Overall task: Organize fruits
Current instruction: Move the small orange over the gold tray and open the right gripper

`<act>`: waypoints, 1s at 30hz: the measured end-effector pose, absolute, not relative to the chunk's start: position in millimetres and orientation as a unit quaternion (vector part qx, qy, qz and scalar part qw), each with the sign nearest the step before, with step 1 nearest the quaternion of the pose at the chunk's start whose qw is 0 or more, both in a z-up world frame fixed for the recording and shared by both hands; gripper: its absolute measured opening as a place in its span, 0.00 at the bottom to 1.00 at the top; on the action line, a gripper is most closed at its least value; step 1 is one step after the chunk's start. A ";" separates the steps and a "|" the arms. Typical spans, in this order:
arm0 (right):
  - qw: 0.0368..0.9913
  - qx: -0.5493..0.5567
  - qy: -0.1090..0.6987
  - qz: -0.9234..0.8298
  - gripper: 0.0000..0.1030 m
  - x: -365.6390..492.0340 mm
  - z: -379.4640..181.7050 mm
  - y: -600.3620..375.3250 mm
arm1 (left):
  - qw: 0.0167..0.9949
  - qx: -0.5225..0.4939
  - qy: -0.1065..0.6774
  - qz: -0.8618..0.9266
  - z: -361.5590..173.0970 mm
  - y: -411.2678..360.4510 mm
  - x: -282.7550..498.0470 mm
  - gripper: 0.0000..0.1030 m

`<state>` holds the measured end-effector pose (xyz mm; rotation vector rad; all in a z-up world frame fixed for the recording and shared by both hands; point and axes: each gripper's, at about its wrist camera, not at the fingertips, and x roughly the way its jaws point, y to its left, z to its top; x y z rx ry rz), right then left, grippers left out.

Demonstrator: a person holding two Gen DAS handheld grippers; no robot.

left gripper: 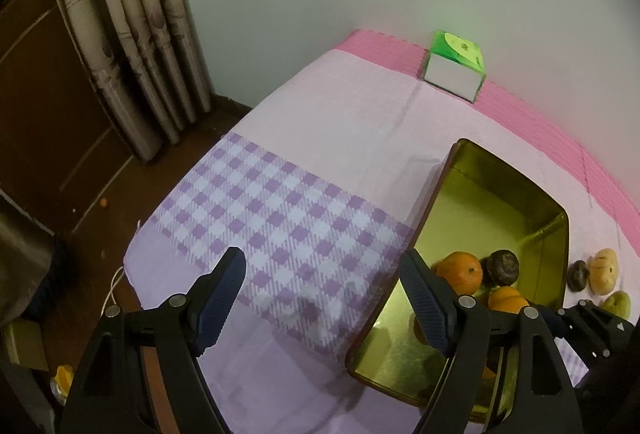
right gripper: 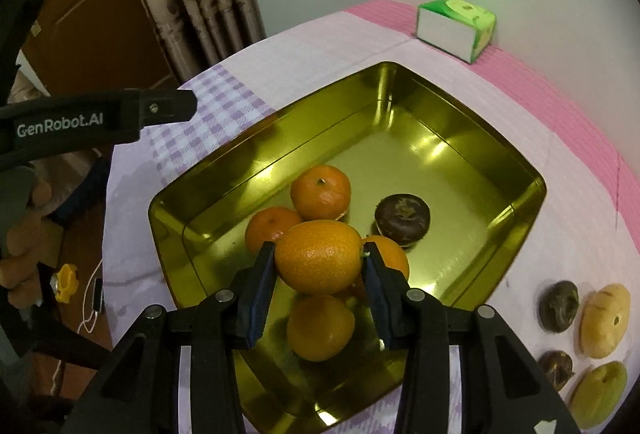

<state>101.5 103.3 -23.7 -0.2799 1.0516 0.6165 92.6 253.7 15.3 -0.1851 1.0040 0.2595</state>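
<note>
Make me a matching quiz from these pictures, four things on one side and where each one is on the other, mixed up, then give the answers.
Things:
1. kumquat
2. dark brown fruit
3. green tissue box
4. left tool

Places:
A. far edge of the table, by the wall
B. open over the checked cloth
C. on the gold tin's floor
D. clamped in the right tool

Pairs: 1-D, 2-C, 3-A, 4-B
</note>
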 end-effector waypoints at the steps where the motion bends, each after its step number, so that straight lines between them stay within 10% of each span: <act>1: 0.810 -0.134 0.492 0.289 0.39 101.2 -23.9 104.7 | 0.864 -0.089 0.480 0.124 15.1 254.0 92.5 0.77; 30: 0.827 -0.102 0.476 0.282 0.41 93.8 -9.0 88.2 | 0.869 -0.066 0.479 0.103 13.6 239.5 93.2 0.77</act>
